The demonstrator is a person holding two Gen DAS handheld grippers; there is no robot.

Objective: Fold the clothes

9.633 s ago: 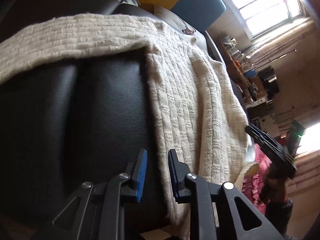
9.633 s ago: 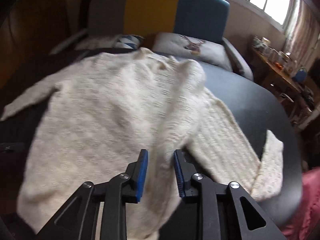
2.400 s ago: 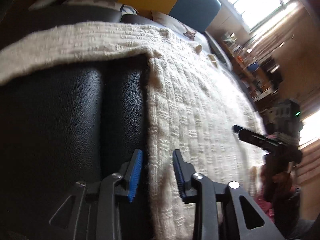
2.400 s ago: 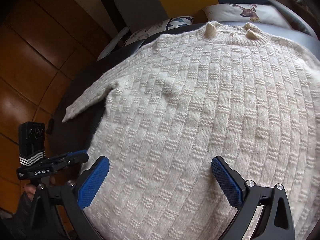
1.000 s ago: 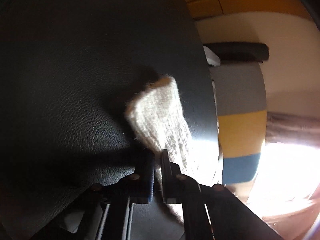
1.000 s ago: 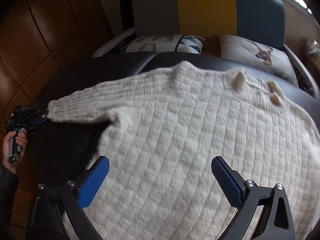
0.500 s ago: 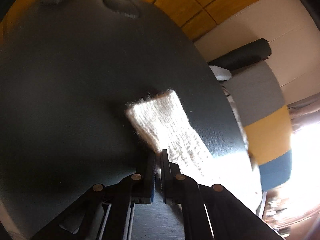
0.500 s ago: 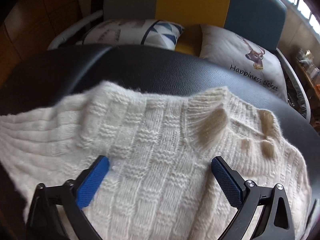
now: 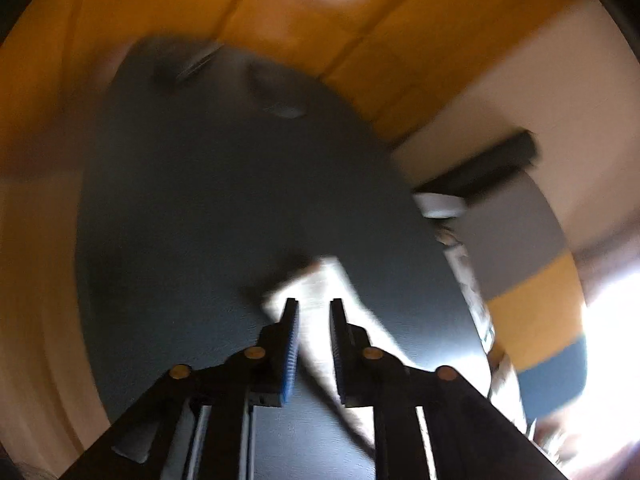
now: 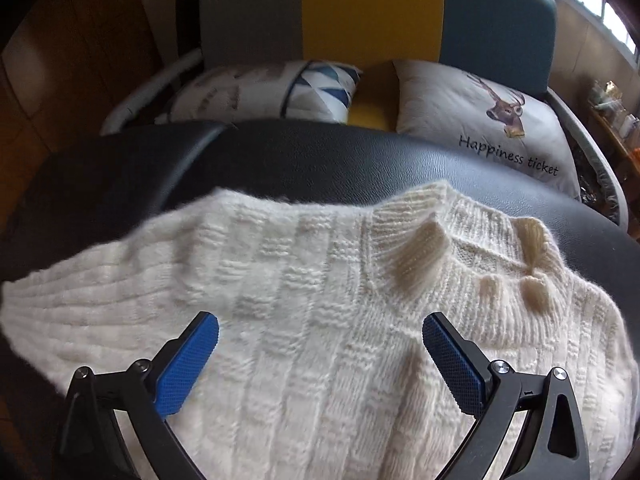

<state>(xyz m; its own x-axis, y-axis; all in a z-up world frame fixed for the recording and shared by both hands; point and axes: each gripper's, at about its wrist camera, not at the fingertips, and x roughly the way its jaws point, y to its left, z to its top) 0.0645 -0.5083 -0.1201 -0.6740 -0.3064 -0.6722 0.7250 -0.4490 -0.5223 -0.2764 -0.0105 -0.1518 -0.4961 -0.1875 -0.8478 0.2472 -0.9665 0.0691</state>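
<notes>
The cream sweater [image 10: 320,340] lies flat on the black padded table [image 10: 320,160]; the right gripper [image 10: 320,344] is spread wide over its chest near the collar; the left gripper [image 9: 314,312] has just been opening, its jaws a little apart over the sleeve end [image 9: 320,280], not pinching it; behind are a striped sofa [image 10: 360,8] and a deer pillow [image 10: 480,120].

place: a home, likely a living room | seating: sofa [image 10: 372,8] with grey, yellow and blue back panels | cushions: deer cushion [image 10: 480,120] printed "Happiness ticket", triangle-pattern cushion [image 10: 272,92] | walls: wood panelling [image 9: 280,28] | light: window [image 10: 600,4] at upper right | side shelf [image 10: 612,112]: small jars, blurred
</notes>
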